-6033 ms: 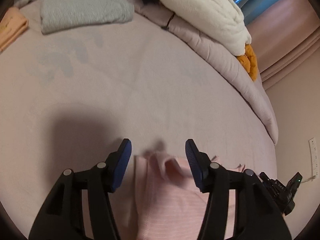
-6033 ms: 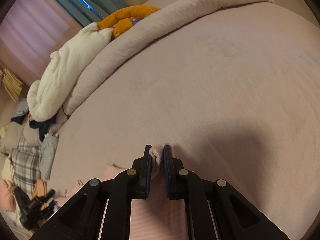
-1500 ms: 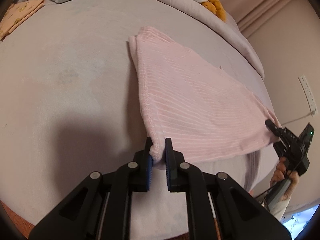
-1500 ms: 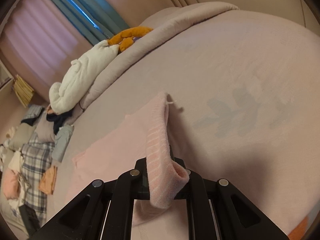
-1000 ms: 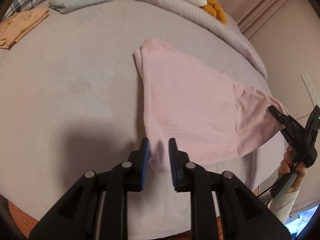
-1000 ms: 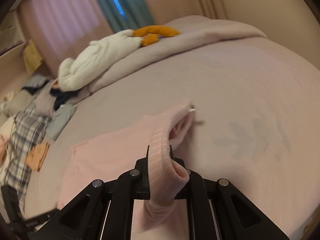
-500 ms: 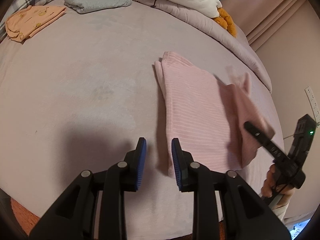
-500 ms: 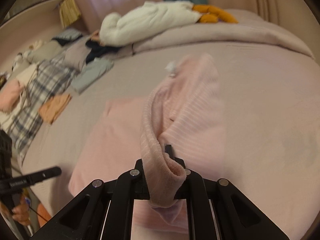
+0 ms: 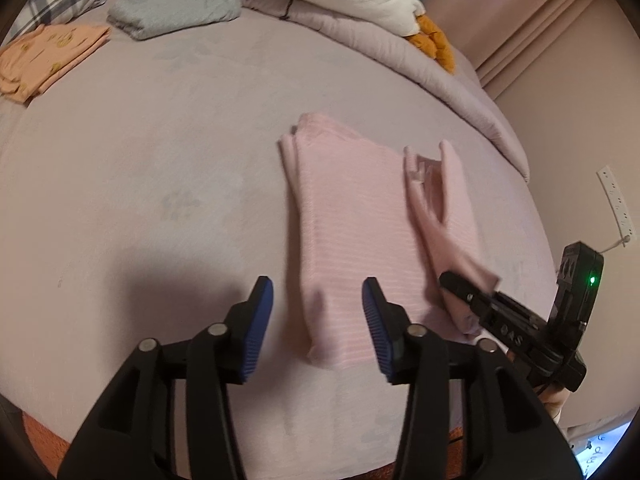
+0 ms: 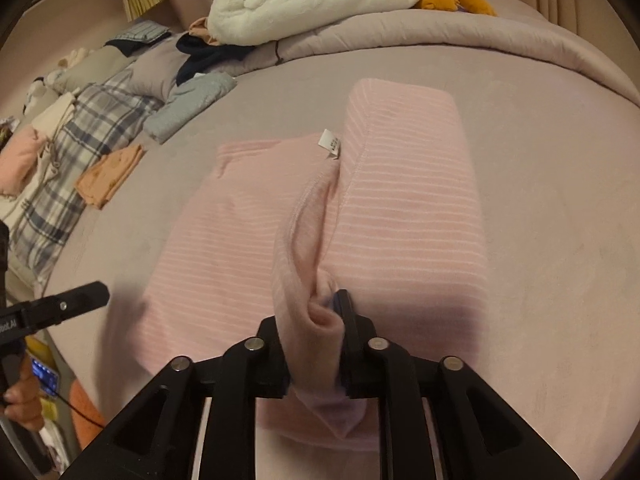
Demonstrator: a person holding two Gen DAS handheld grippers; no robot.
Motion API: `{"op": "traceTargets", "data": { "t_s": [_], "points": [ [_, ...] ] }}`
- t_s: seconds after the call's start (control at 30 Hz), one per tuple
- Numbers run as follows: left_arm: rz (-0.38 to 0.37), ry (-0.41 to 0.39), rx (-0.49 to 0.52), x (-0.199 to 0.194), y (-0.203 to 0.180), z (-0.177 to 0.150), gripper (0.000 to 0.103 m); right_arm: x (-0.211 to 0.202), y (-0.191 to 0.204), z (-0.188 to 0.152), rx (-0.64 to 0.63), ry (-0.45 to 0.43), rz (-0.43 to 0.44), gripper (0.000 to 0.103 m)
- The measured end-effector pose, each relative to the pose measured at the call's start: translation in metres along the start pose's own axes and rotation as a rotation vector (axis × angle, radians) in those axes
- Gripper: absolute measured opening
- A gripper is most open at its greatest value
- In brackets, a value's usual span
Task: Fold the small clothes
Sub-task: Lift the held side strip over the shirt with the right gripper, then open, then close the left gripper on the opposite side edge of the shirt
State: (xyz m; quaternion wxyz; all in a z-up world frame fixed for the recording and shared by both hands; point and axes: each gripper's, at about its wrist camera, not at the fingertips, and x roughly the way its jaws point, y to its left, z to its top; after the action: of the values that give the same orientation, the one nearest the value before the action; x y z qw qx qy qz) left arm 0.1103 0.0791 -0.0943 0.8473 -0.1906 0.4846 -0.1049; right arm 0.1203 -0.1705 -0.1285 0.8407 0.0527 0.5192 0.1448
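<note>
Bare bed [image 9: 160, 168] lies open left of the pink garment [image 9: 352, 216]. Folded clothes [image 9: 172, 12] and a rolled duvet [image 9: 380, 44] block the far edge.

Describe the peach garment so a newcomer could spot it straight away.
Start at the plaid blanket along the bed's far side. Just beside its edge, on the mauve cover, lies the folded peach garment. Its grey folded neighbour is larger, and the pink striped top lies mid-bed.
</note>
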Motion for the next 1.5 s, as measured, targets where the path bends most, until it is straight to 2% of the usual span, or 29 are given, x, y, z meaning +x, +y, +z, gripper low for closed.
{"op": "traceTargets", "data": {
  "t_s": [0.07,0.17,0.27,0.4,0.47,0.57,0.87,1.1,1.23,1.37,1.4,1.47,1.5],
  "points": [
    [-0.018,-0.013,0.007,-0.002,-0.004,0.005,0.058,-0.006,-0.002,-0.002,0.019,0.002,0.036,0.046],
    [-0.052,-0.032,0.018,-0.005,-0.011,0.014,0.064,-0.016,0.001,-0.006,0.017,-0.012,0.076,0.048],
    [-0.085,-0.026,0.032,-0.001,-0.018,0.023,0.068,-0.025,0.003,-0.01,0.006,-0.027,0.057,0.048],
    [-0.179,0.024,0.053,0.017,-0.033,0.036,0.075,-0.034,-0.009,-0.013,0.058,-0.042,0.058,0.049],
    [-0.211,0.049,0.065,0.028,-0.044,0.042,0.076,-0.04,-0.017,-0.017,0.088,-0.053,0.046,0.057],
    [-0.265,0.071,0.095,0.047,-0.064,0.049,0.081,-0.047,-0.026,-0.022,0.115,-0.067,0.019,0.057],
    [-0.232,0.186,0.213,0.119,-0.119,0.048,0.081,-0.044,-0.057,-0.03,0.223,-0.055,-0.185,0.057],
    [-0.173,0.226,0.247,0.158,-0.135,0.047,0.079,-0.045,-0.076,-0.036,0.301,-0.047,-0.227,0.058],
    [-0.158,0.222,0.249,0.168,-0.138,0.044,0.062,-0.046,-0.081,-0.04,0.323,-0.048,-0.23,0.058],
    [-0.142,0.222,0.265,0.168,-0.138,0.04,0.033,-0.047,-0.085,-0.044,0.335,-0.043,-0.229,0.058],
    [-0.139,0.222,0.262,0.167,-0.137,0.04,0.03,-0.046,-0.086,-0.045,0.338,-0.041,-0.228,0.058],
    [-0.131,0.216,0.254,0.166,-0.138,0.039,0.017,-0.048,-0.088,-0.048,0.341,-0.038,-0.227,0.058],
    [-0.136,0.211,0.248,0.163,-0.138,0.04,0.015,-0.047,-0.088,-0.048,0.341,-0.037,-0.226,0.058]
  ]
}}
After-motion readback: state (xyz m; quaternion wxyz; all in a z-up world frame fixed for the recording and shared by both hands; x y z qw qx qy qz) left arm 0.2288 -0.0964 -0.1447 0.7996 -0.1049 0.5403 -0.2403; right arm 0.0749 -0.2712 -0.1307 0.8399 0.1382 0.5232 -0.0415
